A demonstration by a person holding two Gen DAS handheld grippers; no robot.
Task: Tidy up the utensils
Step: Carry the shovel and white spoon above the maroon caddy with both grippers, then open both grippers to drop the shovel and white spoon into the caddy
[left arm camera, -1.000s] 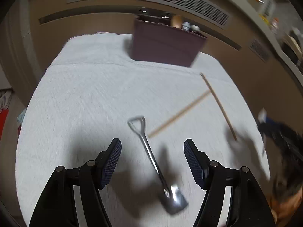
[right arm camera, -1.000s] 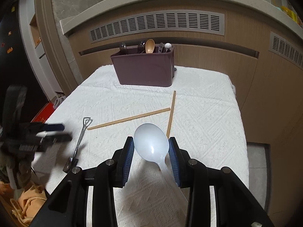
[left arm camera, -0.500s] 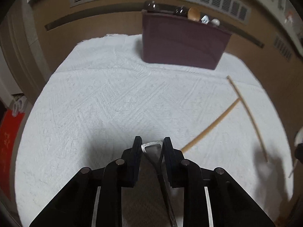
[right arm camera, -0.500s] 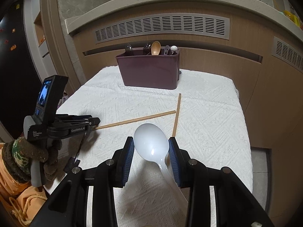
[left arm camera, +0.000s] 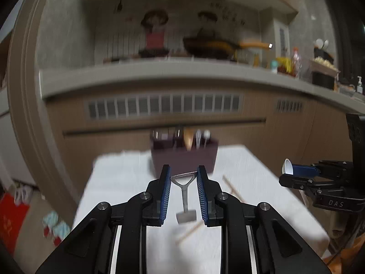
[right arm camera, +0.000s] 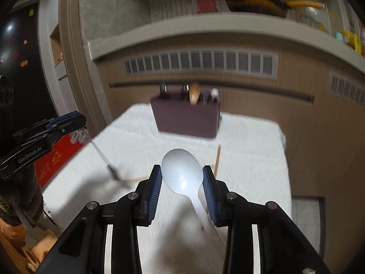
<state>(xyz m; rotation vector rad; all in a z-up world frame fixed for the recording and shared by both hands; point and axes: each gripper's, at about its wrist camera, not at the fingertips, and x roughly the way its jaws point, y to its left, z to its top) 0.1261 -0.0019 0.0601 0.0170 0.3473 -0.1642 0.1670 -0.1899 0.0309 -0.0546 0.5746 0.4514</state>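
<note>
We had just clamped the left hand-held gripper [left arm camera: 183, 183] on the shovel-shaped metal spoon [left arm camera: 184, 196] and lifted it; the right hand-held gripper [right arm camera: 182, 180] gripped the white plastic spoon [right arm camera: 182, 171], the maroon utensil caddy [right arm camera: 188, 119] ahead.

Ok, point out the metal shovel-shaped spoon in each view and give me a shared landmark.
Left wrist view: metal spoon at lower centre, handle loop clamped between the left jaws.
Right wrist view: it hangs left of centre, below the left gripper.
Shared landmark: maroon utensil caddy.
</note>
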